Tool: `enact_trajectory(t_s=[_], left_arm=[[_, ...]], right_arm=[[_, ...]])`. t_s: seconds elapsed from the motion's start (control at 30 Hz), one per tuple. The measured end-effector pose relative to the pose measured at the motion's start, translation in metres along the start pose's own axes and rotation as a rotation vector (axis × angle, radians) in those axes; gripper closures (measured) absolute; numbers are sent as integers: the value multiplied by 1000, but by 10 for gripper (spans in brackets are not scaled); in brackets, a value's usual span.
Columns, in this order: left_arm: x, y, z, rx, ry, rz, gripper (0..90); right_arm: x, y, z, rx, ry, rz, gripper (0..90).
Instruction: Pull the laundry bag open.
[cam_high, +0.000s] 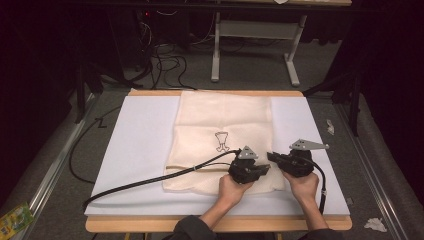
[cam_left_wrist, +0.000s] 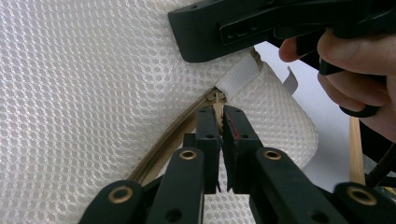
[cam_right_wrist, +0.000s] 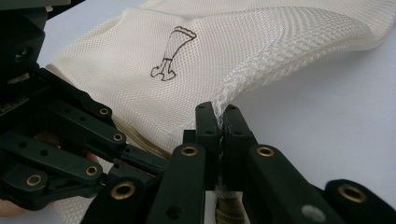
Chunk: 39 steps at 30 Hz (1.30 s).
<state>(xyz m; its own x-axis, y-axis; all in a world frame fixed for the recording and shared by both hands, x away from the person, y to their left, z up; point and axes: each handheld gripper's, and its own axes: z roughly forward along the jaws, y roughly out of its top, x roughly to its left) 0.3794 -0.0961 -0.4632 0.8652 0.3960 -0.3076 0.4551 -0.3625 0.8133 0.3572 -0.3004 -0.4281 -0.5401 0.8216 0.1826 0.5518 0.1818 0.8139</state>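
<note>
A cream mesh bag (cam_high: 222, 140) lies flat on the white surface (cam_high: 140, 145), its near edge toward the person. Both hands work at the bag's near right corner.

High view: left claw (cam_high: 265, 167) and right claw (cam_high: 272, 157) sit close together, tips nearly meeting over the corner. The jaw positions are too small to read here. A small dark printed figure (cam_high: 221, 141) marks the middle of the bag, and a black cable (cam_high: 150, 180) trails left across the surface.

Left gripper view: left claw (cam_left_wrist: 220, 121) is clamped on the tan zipper pull (cam_left_wrist: 217, 109) at the end of the zipper (cam_left_wrist: 163, 149), next to a white fabric tab (cam_left_wrist: 238, 77). The pull is thin and partly hidden, so this reading is probable rather than certain. The right hand (cam_left_wrist: 359, 65) and its gripper body sit just above.

Right gripper view: right claw (cam_right_wrist: 219, 123) is pressed together on a pinched ridge of mesh at the bag's edge, which lifts the fabric off the surface. The left gripper's linkage (cam_right_wrist: 60, 140) is at the left.
</note>
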Motion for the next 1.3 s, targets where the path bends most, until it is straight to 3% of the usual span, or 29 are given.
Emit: enact_trajectory(t_s=[0.57, 0.77, 0.87, 1.0, 1.3], left_arm=[[-3, 4, -8, 16, 22, 26, 871], [-2, 5, -7, 23, 20, 9, 871], [0, 4, -8, 48, 51, 6, 872], [-3, 5, -12, 40, 62, 39, 872], [-5, 5, -15, 48, 71, 54, 871]], right_arm=[[-4, -2, -4, 8, -16, -23, 888], [-4, -2, -5, 11, -15, -27, 888], [-5, -2, -6, 10, -20, -33, 888], [-9, -3, -9, 9, -20, -18, 888], [-8, -3, -7, 19, -28, -22, 887]])
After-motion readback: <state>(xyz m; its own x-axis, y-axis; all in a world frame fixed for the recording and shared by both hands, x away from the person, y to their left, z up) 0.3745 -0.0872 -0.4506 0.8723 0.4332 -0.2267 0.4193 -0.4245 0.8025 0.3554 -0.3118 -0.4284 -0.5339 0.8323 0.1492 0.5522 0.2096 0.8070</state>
